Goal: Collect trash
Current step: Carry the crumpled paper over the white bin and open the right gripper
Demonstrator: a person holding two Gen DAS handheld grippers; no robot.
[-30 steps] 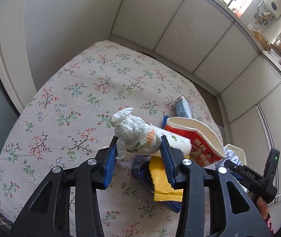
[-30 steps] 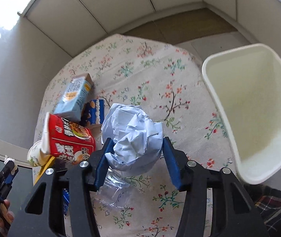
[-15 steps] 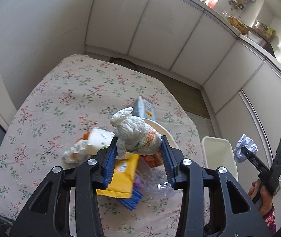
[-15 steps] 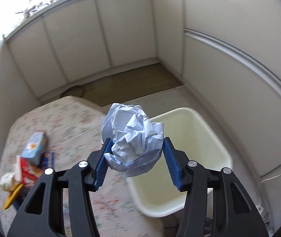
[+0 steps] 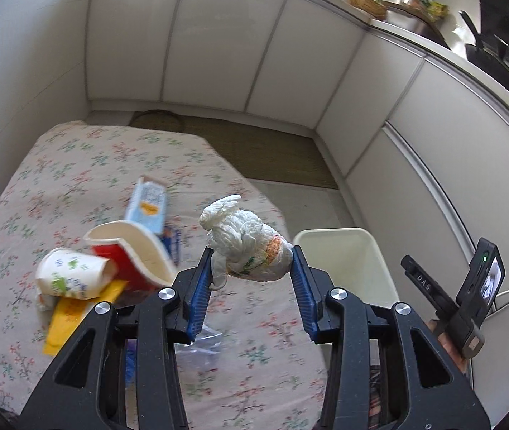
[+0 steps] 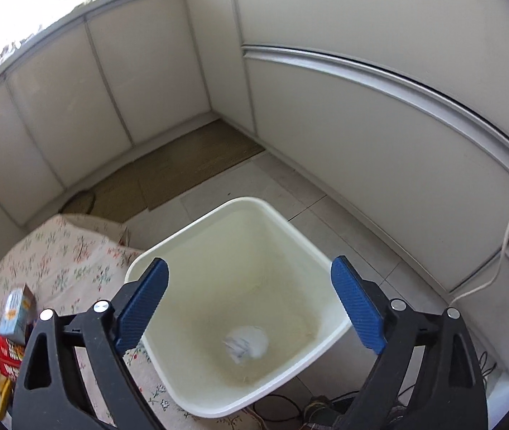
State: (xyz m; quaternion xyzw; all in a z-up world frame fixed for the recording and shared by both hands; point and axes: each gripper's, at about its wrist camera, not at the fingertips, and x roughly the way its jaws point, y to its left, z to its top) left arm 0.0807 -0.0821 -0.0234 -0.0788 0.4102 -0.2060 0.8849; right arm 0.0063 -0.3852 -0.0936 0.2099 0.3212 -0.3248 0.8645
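Note:
My left gripper (image 5: 250, 286) is shut on a crumpled white plastic bag (image 5: 247, 247) and holds it in the air above the table's right part, left of the cream trash bin (image 5: 344, 240). My right gripper (image 6: 250, 304) is open and empty above the cream trash bin (image 6: 218, 215). A crumpled blue-white paper ball (image 6: 247, 345) lies at the bin's bottom. The right gripper also shows at the right edge of the left wrist view (image 5: 447, 297).
On the floral tablecloth (image 5: 57, 186) lie a red noodle cup (image 5: 125, 254), a white paper cup (image 5: 71, 276), a blue carton (image 5: 148, 204), a yellow wrapper (image 5: 71, 315) and clear plastic (image 5: 197, 344). White cabinet panels (image 6: 361, 125) enclose the floor. A cord (image 6: 505, 243) hangs at right.
My right gripper carried the paper ball from the table over the bin, opened, and the ball dropped inside. My left gripper lifted the plastic bag and swung right toward the bin.

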